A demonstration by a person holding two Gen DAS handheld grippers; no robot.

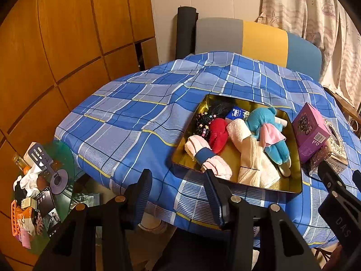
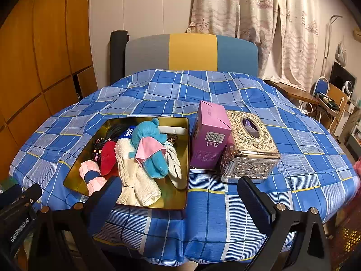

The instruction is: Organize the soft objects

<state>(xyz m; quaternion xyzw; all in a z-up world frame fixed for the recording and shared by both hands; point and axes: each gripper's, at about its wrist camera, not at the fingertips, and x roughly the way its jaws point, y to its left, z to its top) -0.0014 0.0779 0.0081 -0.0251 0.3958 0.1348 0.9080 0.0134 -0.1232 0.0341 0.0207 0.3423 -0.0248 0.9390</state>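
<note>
A gold tin tray sits on the blue plaid tablecloth. It holds a blue plush bear with a pink skirt, a red plush, rolled cream towels, a pink towel with a blue band, white gloves, a tissue pack and hair ties. My left gripper is open and empty at the tray's near left corner. My right gripper is open and empty, near the tray's front edge.
A purple box and an ornate gold tissue box stand right of the tray. A tricolour chair back is behind the table. A cluttered green side table is at the left, by wooden cabinets. Curtains hang at the back right.
</note>
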